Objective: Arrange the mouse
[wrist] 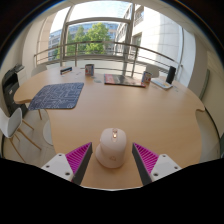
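**Figure: Gripper poised about the mouse, transport step pending**

The hand-held gripper [112,160] points forward across the table, its two fingers spread, each showing a magenta ribbed pad [78,157] on the inner face. Between them sits the pale pink, rounded plastic computer mouse [112,148], resting on the light wooden tabletop [120,105]. A narrow gap appears to remain at each side of the mouse, so the fingers flank it rather than pinch it; contact cannot be fully ruled out.

Outward from the gripper, at about 10 o'clock and well apart from the mouse, lies a dark blue patterned rectangular mouse mat [57,96]. Along the far edge of the table, from 11 to 1 o'clock, stand small items too small to identify, before a railing and large windows [95,35] with green trees beyond.

Judgement: the step in hand looks like the grasp, with the mouse centred but not yet secured. The next move calls for closing the fingers evenly on the mouse's flanks, then carrying it towards the mat at 10 o'clock, the likely place for arranging it.
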{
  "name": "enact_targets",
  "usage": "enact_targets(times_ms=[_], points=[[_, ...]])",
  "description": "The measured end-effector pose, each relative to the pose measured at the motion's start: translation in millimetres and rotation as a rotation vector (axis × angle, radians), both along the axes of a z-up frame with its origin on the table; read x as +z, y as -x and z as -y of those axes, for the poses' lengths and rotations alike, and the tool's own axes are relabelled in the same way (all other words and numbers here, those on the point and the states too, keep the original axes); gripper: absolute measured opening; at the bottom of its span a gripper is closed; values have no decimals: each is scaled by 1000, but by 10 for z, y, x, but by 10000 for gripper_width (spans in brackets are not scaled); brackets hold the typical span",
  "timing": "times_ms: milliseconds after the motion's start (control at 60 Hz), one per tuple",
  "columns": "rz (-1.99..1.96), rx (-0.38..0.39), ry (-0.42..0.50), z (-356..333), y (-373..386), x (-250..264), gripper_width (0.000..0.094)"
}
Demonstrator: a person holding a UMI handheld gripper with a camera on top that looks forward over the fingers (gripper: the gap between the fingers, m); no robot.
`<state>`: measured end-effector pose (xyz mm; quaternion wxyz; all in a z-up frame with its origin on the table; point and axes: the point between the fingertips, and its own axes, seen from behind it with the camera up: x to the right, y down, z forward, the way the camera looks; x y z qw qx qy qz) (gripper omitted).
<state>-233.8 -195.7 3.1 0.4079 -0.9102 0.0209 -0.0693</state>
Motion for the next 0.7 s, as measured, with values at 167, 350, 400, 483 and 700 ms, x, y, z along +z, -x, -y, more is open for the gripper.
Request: enact_targets(times_ms=[167, 350, 400, 483, 700], points=[[-92, -19, 2, -370, -29, -209, 573], [-92, -33, -11, -401, -60, -208, 472], [-93, -44, -4, -410, -63, -201, 446], [-92, -64, 7, -406, -80, -194, 425], [-42, -171, -53, -584, -518, 313, 425]])
